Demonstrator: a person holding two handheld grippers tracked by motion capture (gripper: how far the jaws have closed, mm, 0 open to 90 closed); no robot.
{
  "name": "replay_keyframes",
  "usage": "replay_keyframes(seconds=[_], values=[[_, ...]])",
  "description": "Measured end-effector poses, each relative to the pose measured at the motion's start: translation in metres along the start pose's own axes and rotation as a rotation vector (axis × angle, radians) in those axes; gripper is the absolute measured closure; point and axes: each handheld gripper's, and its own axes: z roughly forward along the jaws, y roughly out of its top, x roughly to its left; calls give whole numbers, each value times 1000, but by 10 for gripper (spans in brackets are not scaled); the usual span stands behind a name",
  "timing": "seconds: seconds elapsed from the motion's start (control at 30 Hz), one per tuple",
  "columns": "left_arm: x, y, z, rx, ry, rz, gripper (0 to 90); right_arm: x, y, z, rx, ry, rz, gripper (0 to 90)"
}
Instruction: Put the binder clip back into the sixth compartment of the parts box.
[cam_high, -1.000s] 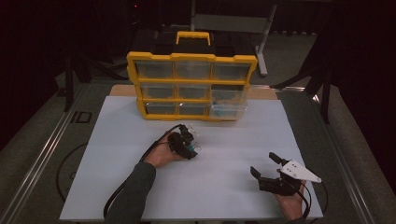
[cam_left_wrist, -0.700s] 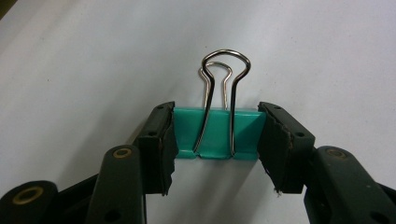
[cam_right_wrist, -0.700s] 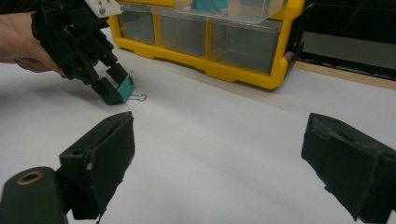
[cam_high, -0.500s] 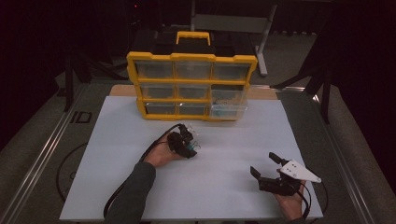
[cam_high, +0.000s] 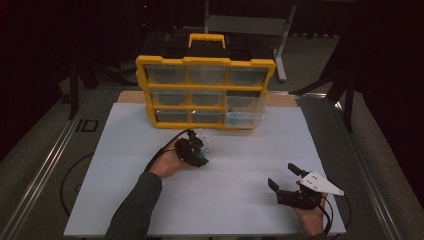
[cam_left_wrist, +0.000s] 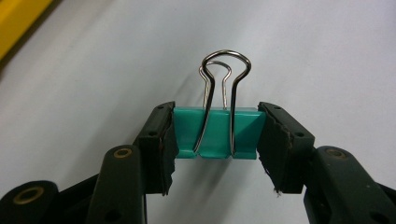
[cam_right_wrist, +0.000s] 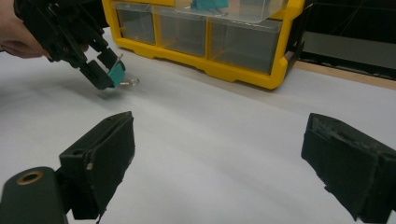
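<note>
Left of centre in the high view, the left gripper (cam_high: 196, 152) hovered low over the white sheet-covered counter (cam_high: 240, 165), its fingers (cam_left_wrist: 161, 140) clamped on the two ends of a teal metal binder clip with folded-up silver wire handles (cam_left_wrist: 217, 133). Its jaws had just been closing, with the clip between them. The clip therefore sat between the pads, just above the counter surface, in front of the yellow plastic organiser cabinet with clear drawers (cam_high: 206, 92) at the frame's upper middle. One clear drawer at the cabinet's lower right (cam_high: 245, 112) stood pulled out, with teal items visible inside. At lower right, the right gripper (cam_high: 286, 180) rested well apart from the clip, its fingers (cam_right_wrist: 105, 158) spread wide on nothing. By judgement, the pick-up was complete; carrying the clip to the open drawer, releasing it there and perhaps pushing the drawer shut remained.
</note>
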Motion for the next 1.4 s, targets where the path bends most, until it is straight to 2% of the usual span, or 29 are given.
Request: replay_keyframes(seconds=[0.2, 0.43, 0.6, 1.03, 1.4], values=[[3, -2, -15, -14, 8, -16, 499, 0, 0, 0, 0, 0, 2, 95], [9, -3, -34, -67, -8, -48, 499, 0, 0, 0, 1, -1, 0, 95], [10, -2, -46, -89, -5, -54, 499, 1, 0, 0, 1, 0, -2, 95], [9, 21, -78, -131, 35, -14, 499, 1, 0, 0, 0, 0, -1, 95], [15, 40, -100, -166, 53, 16, 500, 1, 0, 0, 0, 1, -3, 95]])
